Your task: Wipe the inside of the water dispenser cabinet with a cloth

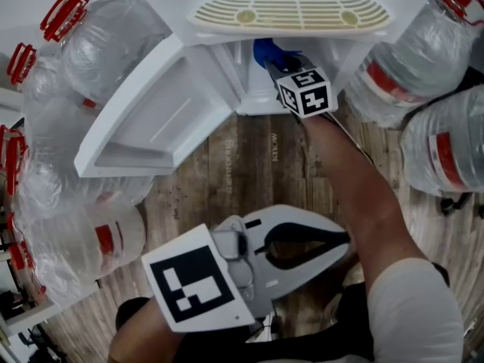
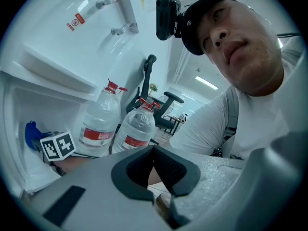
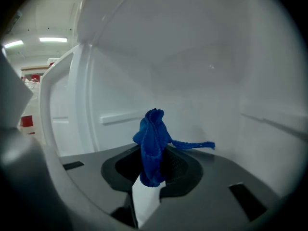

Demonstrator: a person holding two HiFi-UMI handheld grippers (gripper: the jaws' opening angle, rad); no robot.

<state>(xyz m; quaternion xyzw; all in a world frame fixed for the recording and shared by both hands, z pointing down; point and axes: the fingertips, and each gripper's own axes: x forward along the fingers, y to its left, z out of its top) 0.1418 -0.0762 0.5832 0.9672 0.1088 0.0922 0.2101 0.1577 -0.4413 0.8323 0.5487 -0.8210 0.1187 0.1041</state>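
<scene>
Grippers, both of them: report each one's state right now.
Left gripper: shut, nothing between its jaws.
Right gripper: shut on the blue cloth, inside the cabinet.

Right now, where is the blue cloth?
In the head view's top middle, the blue cloth is pinched in the right gripper inside the white cabinet.

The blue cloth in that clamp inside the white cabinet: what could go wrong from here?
The right gripper pinches the cloth only as a narrow bunch with a loose tail, so rubbing on the cabinet wall might pull it free. With so little cloth spread out, the hard jaws may scrape the wall instead. Water bottles stand close beside the arm and could get knocked.
</scene>
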